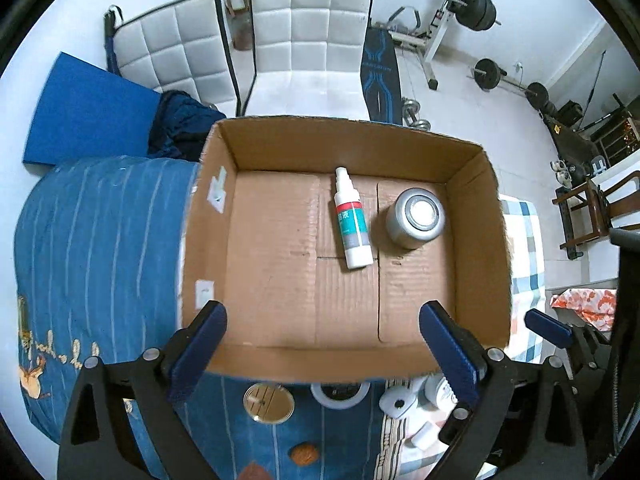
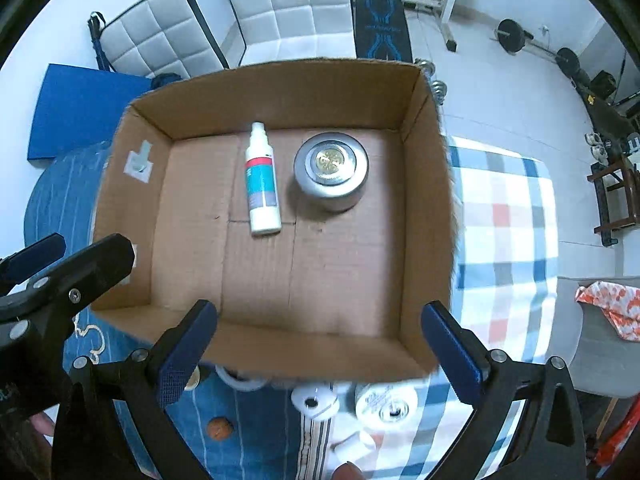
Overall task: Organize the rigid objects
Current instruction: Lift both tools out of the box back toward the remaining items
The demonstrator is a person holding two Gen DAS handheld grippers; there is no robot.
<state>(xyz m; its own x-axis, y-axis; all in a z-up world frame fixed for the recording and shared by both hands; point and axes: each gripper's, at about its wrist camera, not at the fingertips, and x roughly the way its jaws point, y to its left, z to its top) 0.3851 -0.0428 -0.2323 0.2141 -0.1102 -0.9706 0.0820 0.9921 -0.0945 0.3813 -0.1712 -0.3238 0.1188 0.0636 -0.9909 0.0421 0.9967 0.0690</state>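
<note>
Brown corrugated cardboard formed the open box (image 1: pixel 476 240) in the left wrist view. Inside lay a white spray bottle (image 1: pixel 352 220) on its side, just beside an upright silver tin (image 1: pixel 416 218); both were judged already sorted. The bottle's teal and red label carried print too small to read in full. The left gripper (image 1: pixel 322 350) stood spread wide and empty above the near wall. Unsorted items, including a round clear-lidded case (image 1: pixel 269 402), remained outside on the blue quilt (image 1: pixel 100 240).

In the right wrist view, the right gripper (image 2: pixel 318 346) was likewise spread wide, pinching nothing. A white round container (image 2: pixel 386 402) with illegible lid print waited below the box.
</note>
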